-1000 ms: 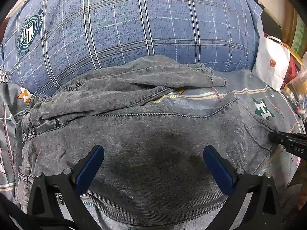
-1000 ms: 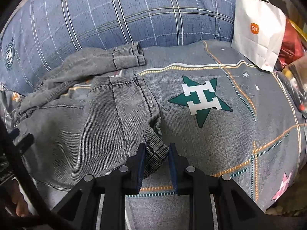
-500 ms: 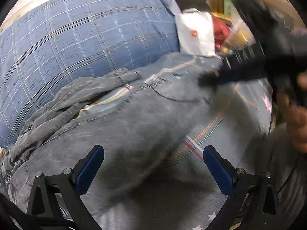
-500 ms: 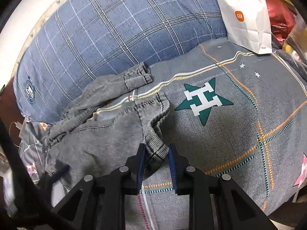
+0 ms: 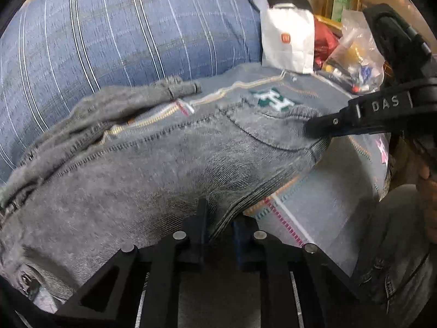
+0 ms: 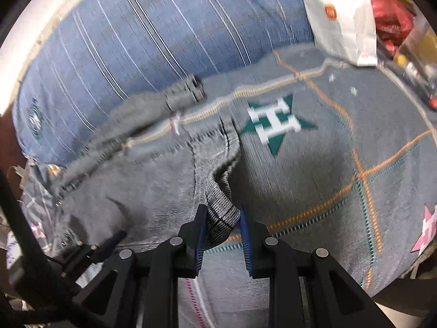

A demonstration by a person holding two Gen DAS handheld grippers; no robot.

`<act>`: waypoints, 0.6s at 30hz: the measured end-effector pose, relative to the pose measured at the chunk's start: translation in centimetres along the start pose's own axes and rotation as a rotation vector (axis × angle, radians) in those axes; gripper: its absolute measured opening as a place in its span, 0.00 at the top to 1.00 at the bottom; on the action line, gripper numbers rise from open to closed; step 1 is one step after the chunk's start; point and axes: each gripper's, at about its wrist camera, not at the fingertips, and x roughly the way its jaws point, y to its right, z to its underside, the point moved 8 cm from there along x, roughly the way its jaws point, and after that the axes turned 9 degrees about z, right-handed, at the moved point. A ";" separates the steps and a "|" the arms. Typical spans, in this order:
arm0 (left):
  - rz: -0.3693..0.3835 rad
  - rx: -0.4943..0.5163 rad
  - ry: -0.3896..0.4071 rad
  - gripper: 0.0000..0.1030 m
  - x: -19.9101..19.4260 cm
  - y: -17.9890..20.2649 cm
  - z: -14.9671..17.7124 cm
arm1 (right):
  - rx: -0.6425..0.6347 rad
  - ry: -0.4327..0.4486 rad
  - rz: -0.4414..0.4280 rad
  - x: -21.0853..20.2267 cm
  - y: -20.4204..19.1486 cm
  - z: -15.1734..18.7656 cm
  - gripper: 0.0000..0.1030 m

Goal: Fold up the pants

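- While the left wrist view is blurred, it shows the left tool (image 5: 218,228) with its jaws just closed from wide open onto the near edge of the grey pants (image 5: 153,180), a fold of hem pinched between them.
- Across the bed (image 5: 336,205), the pants lie spread on the grey sheet, one leg bunched against the blue plaid pillow (image 5: 131,32).
- At the right of that view, the right tool (image 5: 314,131) bites the pants' far corner; a white bag (image 5: 286,41) stands behind, by the pillow.
- From the right wrist view, the right tool (image 6: 222,225) has its jaws narrow, just eased a touch wider, with a ribbed fold of the pants (image 6: 153,188) clamped between the blue pads (image 6: 245,232).
- Beside that fold, a green star (image 6: 275,123) marks the sheet, and the left tool (image 6: 109,243) shows low at the left, at the pants' edge.
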 end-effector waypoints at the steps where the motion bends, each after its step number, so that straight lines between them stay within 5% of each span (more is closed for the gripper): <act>1: 0.019 -0.012 -0.034 0.76 0.4 0.0 0.4 | -0.001 -0.019 0.011 0.5 0.1 0.2 0.73; 4: 0.087 -0.034 -0.060 0.46 0.3 0.4 0.2 | -0.015 -0.021 0.067 0.7 0.2 0.1 0.46; 5: 0.108 -0.033 -0.028 0.42 -0.4 0.7 -0.2 | -0.014 -0.007 0.075 0.3 0.2 -0.1 0.30; 6: 0.118 -0.027 -0.006 0.39 -1.0 0.9 -0.6 | -0.017 0.015 0.078 -0.2 0.2 -0.4 0.26; 10: 0.120 -0.080 0.056 0.31 -3.2 -0.1 -2.2 | -0.029 0.106 0.067 -2.9 -0.9 -2.0 0.26; 18: 0.010 -0.363 0.090 0.30 -5.2 -9.1 -3.3 | -0.118 0.090 -0.168 -1.4 -8.5 -8.3 0.26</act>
